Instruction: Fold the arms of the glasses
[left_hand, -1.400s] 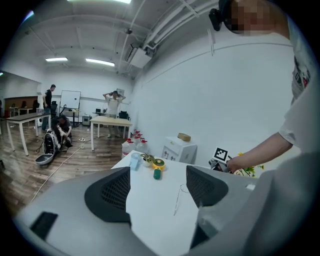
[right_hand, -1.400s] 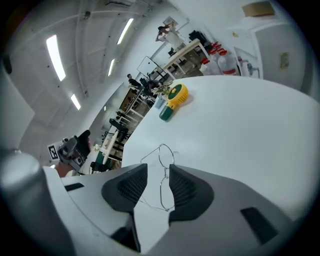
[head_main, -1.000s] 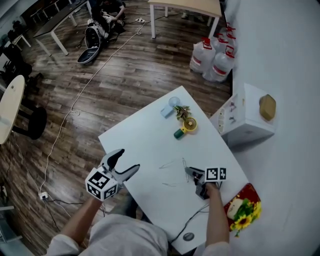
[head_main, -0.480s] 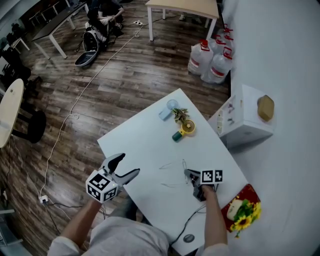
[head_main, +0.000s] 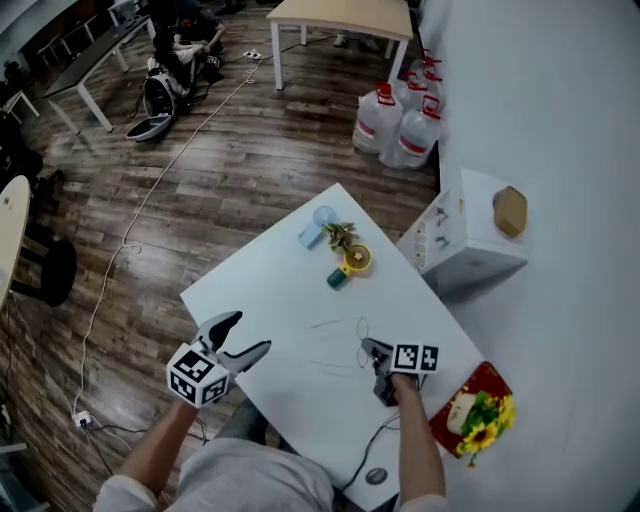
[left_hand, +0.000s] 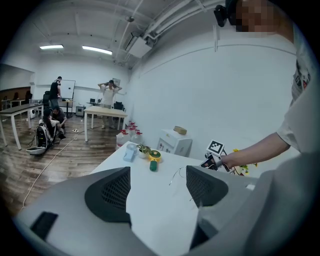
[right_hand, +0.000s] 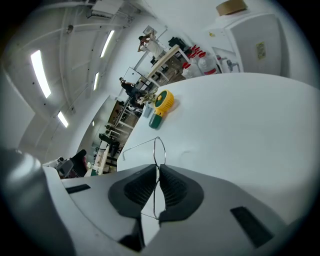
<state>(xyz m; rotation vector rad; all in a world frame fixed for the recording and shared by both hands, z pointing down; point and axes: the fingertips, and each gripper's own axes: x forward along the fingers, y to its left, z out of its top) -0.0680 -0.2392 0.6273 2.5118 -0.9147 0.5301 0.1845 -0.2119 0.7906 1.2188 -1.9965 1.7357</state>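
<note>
The glasses (right_hand: 159, 149), a thin wire pair with the arms not yet folded, were at the near right part of the white counter (head_main: 262, 300). I could not tell whether they touched it. The right tool (right_hand: 158, 175) had just been closing, and its jaws pinched the wire frame beside one lens, probably to keep the pair steady. The left tool (left_hand: 157, 187) hung wide open and empty at the counter's left edge, well apart from the glasses, likely waiting to push an arm in.
</note>
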